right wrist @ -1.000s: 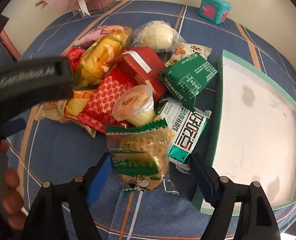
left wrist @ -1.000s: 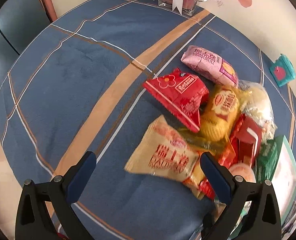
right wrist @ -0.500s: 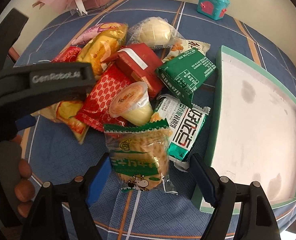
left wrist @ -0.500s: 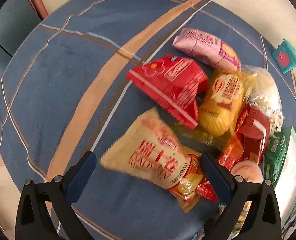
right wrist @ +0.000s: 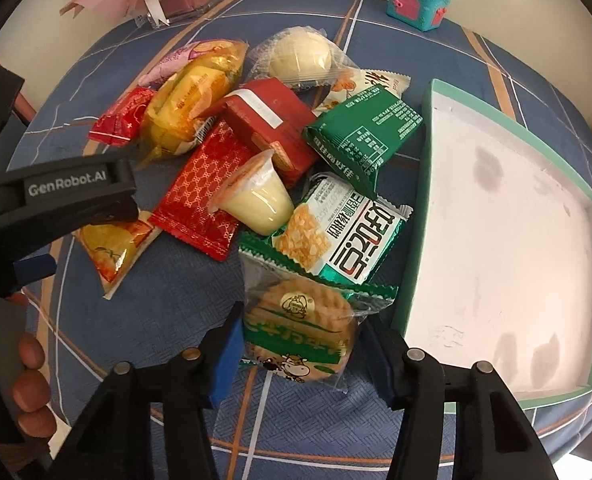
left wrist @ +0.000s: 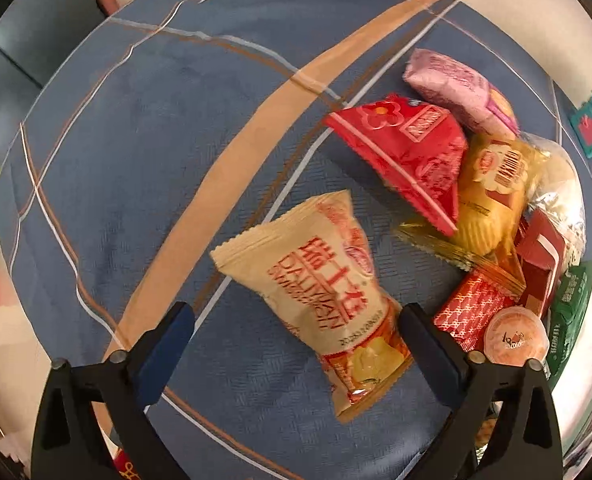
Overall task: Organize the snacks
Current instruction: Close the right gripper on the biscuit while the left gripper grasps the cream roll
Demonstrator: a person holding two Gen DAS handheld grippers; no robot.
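Blue plaid tablecloth [right wrist: 144,320] covers the table; a white tray with a green rim [right wrist: 508,240] sits at its right side, just beside a heap of snacks. Left gripper [left wrist: 294,330]: fingers spread wide, straddling a beige chip bag [left wrist: 320,292] lying at the heap's left edge, grasping nothing. Right gripper [right wrist: 300,350]: pads pressed on both sides of a green biscuit packet [right wrist: 300,328] near the tray's corner.

Soft daylight, mild shadows; fisheye bends edges, black corners; left view slightly motion-blurred.
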